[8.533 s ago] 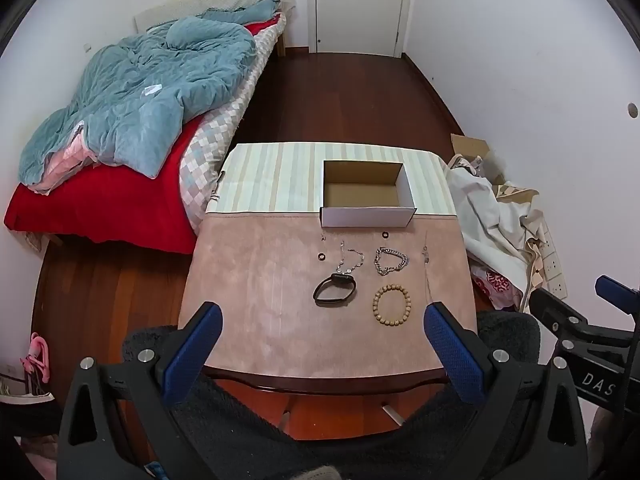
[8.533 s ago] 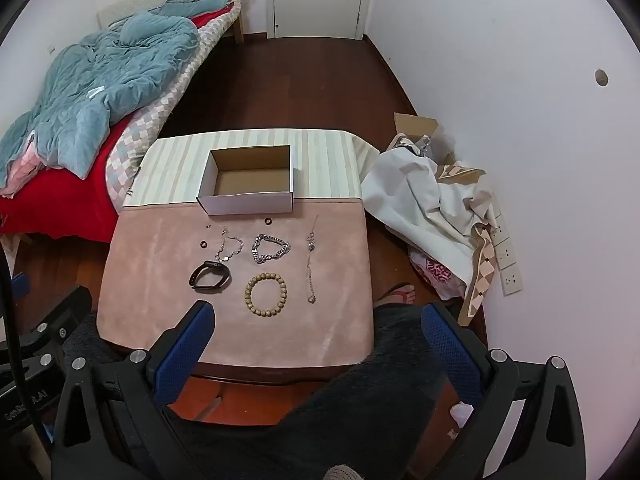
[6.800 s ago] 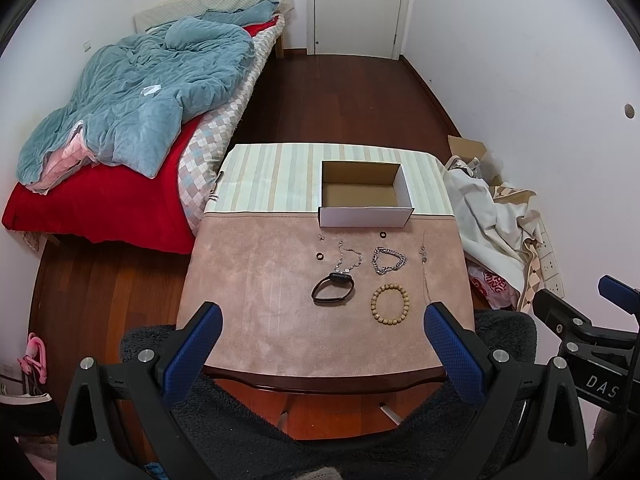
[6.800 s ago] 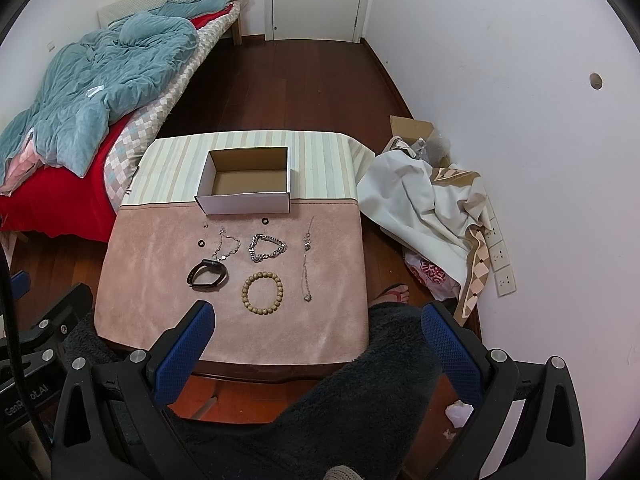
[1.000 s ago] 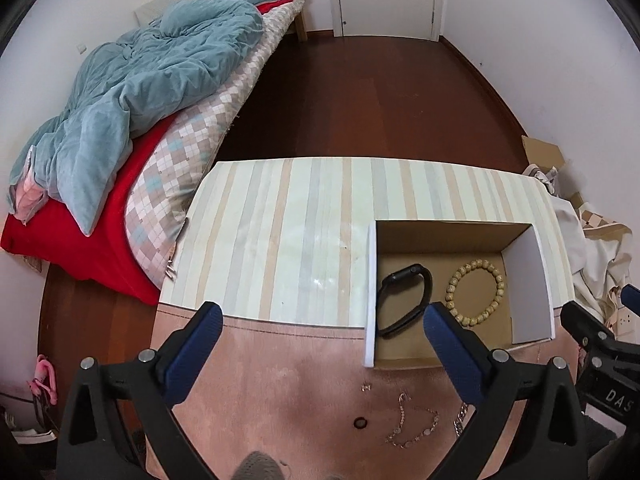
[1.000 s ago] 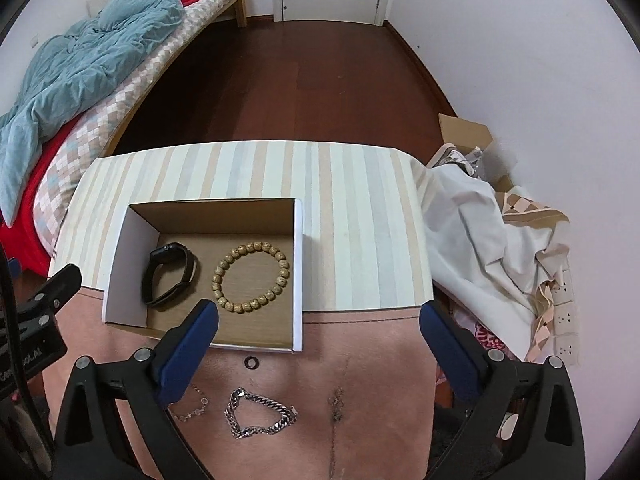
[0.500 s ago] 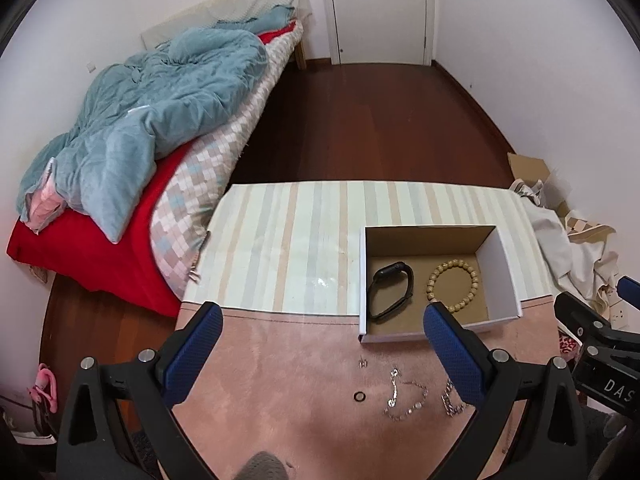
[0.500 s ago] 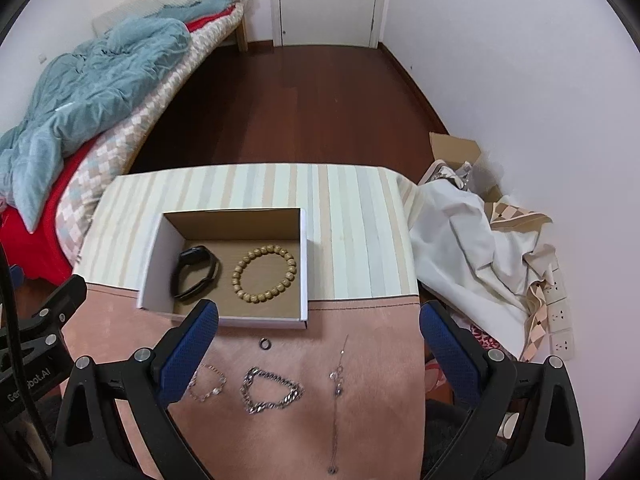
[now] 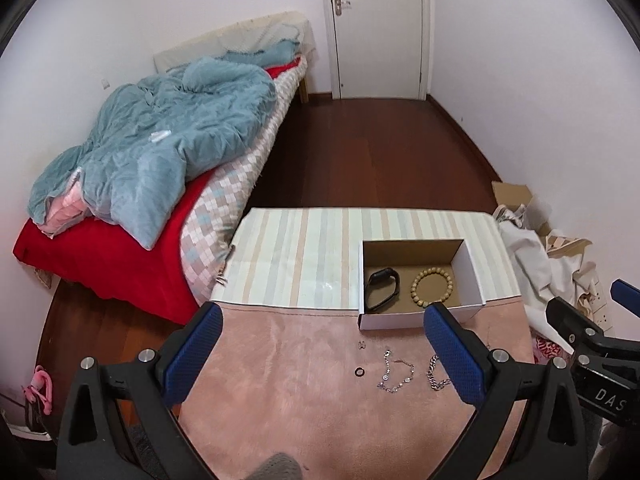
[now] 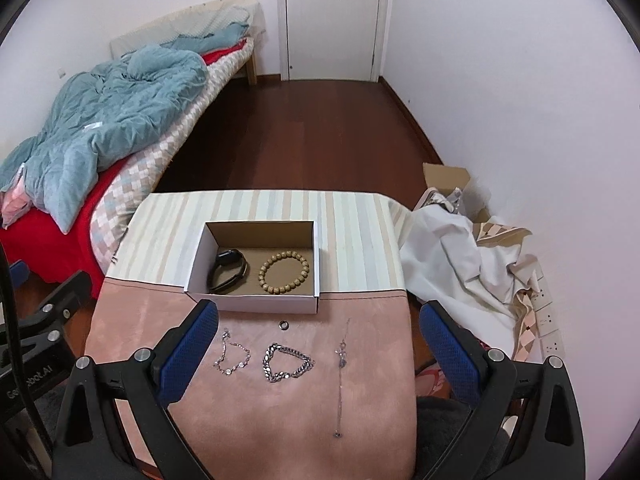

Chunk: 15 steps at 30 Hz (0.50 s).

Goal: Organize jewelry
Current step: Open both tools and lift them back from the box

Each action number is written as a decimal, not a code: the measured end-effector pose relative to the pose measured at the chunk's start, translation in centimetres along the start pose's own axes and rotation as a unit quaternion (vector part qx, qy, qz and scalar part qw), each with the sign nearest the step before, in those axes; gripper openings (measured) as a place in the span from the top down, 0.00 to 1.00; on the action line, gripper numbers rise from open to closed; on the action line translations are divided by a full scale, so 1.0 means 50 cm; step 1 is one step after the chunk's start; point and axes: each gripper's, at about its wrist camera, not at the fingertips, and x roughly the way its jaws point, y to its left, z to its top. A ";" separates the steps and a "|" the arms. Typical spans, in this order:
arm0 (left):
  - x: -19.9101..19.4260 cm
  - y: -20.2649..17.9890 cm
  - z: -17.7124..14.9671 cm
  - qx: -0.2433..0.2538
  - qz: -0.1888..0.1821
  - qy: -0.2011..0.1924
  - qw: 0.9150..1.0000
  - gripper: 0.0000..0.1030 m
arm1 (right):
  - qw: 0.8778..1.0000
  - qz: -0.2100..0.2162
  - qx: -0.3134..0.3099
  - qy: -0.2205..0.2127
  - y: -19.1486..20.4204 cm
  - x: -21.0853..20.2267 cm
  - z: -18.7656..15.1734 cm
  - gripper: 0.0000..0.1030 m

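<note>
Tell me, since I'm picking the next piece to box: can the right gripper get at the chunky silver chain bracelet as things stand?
Probably yes. The right gripper is open and holds nothing, and the chunky silver chain bracelet lies flat on the pink mat between its fingers, apart from the thin chain and necklace.

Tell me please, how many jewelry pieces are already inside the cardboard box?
2. The black band lies in the left half of the cardboard box, and the wooden bead bracelet lies beside it on the right. The near wall may hide something small.
</note>
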 end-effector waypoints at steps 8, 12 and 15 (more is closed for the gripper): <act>-0.069 0.006 -0.027 0.005 -0.003 -0.025 1.000 0.00 | 1.000 0.005 0.006 -0.022 0.003 -0.080 -0.034 0.01; -0.089 0.012 -0.038 -0.008 -0.006 -0.027 1.000 0.00 | 1.000 0.010 0.010 -0.027 0.003 -0.103 -0.046 0.01; -0.085 0.017 -0.044 -0.021 -0.007 -0.033 0.999 0.00 | 1.000 0.007 0.008 -0.029 0.003 -0.105 -0.050 0.01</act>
